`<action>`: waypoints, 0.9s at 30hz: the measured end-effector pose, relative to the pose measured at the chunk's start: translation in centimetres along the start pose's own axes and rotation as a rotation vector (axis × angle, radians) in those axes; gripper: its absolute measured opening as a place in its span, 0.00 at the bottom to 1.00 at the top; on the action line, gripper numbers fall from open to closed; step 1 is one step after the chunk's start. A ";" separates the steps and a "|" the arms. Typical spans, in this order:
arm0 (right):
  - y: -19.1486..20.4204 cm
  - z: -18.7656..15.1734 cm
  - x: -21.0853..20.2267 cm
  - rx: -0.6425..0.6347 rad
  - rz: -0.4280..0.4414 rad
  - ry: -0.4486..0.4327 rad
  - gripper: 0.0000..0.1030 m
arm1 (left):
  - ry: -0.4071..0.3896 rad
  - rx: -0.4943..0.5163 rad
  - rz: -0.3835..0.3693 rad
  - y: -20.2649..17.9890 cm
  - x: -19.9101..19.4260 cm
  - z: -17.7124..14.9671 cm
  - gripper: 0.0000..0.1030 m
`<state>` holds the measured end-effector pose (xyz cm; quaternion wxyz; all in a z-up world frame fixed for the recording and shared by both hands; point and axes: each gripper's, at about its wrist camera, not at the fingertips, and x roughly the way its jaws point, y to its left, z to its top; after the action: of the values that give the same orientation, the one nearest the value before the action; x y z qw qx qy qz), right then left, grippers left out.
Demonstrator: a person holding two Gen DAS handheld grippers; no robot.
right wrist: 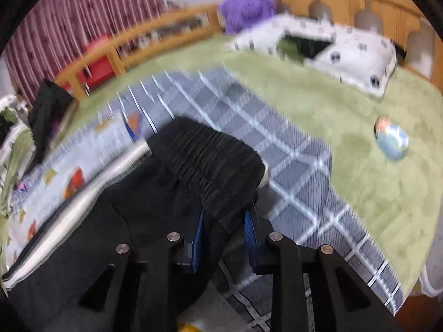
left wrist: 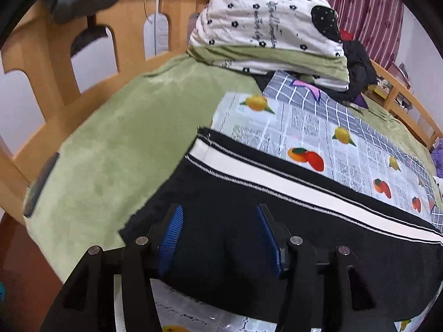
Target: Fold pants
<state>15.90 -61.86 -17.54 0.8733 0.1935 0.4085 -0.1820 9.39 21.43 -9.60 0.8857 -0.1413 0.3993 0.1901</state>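
The black pants (left wrist: 304, 238) with a white side stripe (left wrist: 277, 178) lie across the fruit-print sheet (left wrist: 304, 132) on the bed. My left gripper (left wrist: 220, 209) hangs open just above the black cloth near the leg end, and nothing sits between its blue pads (left wrist: 173, 235). In the right wrist view the pants (right wrist: 133, 215) end in a gathered elastic waistband (right wrist: 210, 152), raised and folded over. My right gripper (right wrist: 224, 215) is shut on that waistband, with cloth filling the gap between its pads (right wrist: 250, 232). This view is motion-blurred.
A folded quilt pile (left wrist: 265, 27) and dark clothes (left wrist: 360, 63) sit at the far end of the green blanket (left wrist: 124, 138). Wooden bed rails (left wrist: 41, 63) ring the bed. A pillow (right wrist: 332, 52), a purple plush (right wrist: 246, 2) and a small round object (right wrist: 391, 141) lie on the other side.
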 end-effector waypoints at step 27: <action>16.5 -18.0 -9.7 -0.445 0.301 0.311 0.28 | 0.065 0.101 -0.314 -3.4 -2.7 -8.0 0.56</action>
<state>6.37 -37.36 -17.41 0.8382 0.0814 0.5340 0.0749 4.09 14.58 -12.33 0.8971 -0.1633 0.4098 0.0244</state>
